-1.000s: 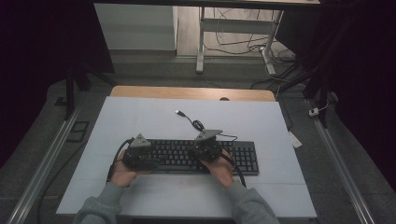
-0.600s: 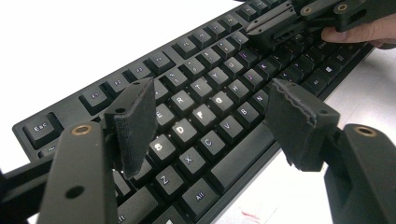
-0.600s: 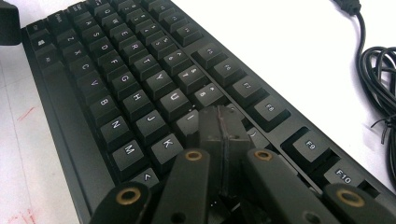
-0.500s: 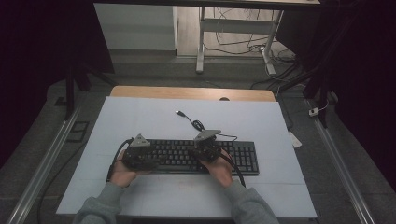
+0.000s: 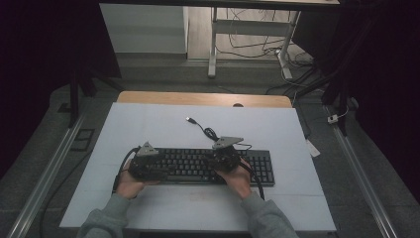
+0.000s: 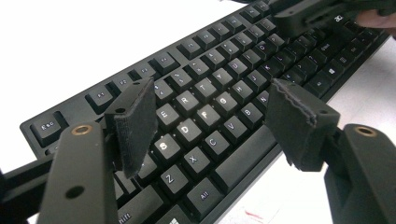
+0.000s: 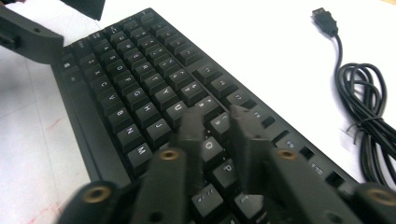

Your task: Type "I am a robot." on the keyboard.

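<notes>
On the white table (image 5: 148,124): one black keyboard (image 5: 198,166), two hand-held grippers over it.
Keycap legends legible: Esc, E, R, T, D, F, C, V, Z, X, Alt; also U, J, H, G, B, N, M, O, P. Left gripper (image 6: 210,116): jaws wide apart, empty, above the letter keys. Right gripper (image 7: 215,122): jaws just opening, narrow gap, nothing gripped, over U–O keys. One coiled cable (image 7: 364,102) with USB plug (image 7: 324,21) lies beside.
</notes>
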Motion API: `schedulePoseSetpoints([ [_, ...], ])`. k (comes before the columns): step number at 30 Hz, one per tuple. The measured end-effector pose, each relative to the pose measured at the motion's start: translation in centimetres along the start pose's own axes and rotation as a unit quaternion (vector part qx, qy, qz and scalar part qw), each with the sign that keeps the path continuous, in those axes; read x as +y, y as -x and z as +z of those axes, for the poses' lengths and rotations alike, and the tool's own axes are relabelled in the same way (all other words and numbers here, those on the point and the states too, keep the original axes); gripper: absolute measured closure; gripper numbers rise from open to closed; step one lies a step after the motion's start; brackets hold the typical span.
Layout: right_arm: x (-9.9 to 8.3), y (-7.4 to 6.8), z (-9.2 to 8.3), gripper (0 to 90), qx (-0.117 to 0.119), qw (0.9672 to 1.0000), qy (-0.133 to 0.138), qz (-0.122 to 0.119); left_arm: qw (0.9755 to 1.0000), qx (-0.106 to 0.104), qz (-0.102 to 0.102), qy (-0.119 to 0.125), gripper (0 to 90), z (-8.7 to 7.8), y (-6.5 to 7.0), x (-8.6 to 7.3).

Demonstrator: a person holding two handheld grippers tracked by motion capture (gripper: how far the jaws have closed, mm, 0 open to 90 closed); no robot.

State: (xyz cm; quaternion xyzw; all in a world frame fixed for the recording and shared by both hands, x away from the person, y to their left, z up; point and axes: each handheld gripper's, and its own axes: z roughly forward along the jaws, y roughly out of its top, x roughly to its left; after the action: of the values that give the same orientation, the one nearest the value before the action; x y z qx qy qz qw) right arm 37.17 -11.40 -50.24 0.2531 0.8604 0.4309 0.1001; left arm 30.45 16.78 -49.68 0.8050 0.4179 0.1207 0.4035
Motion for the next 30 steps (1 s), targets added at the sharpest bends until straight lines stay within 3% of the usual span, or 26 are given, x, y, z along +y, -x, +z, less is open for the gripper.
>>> schedulePoseSetpoints([
  [10, -1.3, 0.5, -2.8, 57.3, -0.01, 0.9999, 0.013, 0.005, 1.0, 0.004, -0.004, -0.003, 33.7, 0.0, -0.1, 0.0],
  [23, -4.4, 1.6, -6.9, 53.9, -0.031, 0.9992, 0.018, 0.019, 1.0, 0.005, -0.008, -0.003, 33.7, 0.1, -0.2, -0.1],
  [30, -5.4, 1.9, -7.9, 53.5, -0.033, 0.9991, 0.017, 0.019, 0.9999, 0.007, -0.006, -0.004, 33.8, 0.2, -0.2, 0.0],
])
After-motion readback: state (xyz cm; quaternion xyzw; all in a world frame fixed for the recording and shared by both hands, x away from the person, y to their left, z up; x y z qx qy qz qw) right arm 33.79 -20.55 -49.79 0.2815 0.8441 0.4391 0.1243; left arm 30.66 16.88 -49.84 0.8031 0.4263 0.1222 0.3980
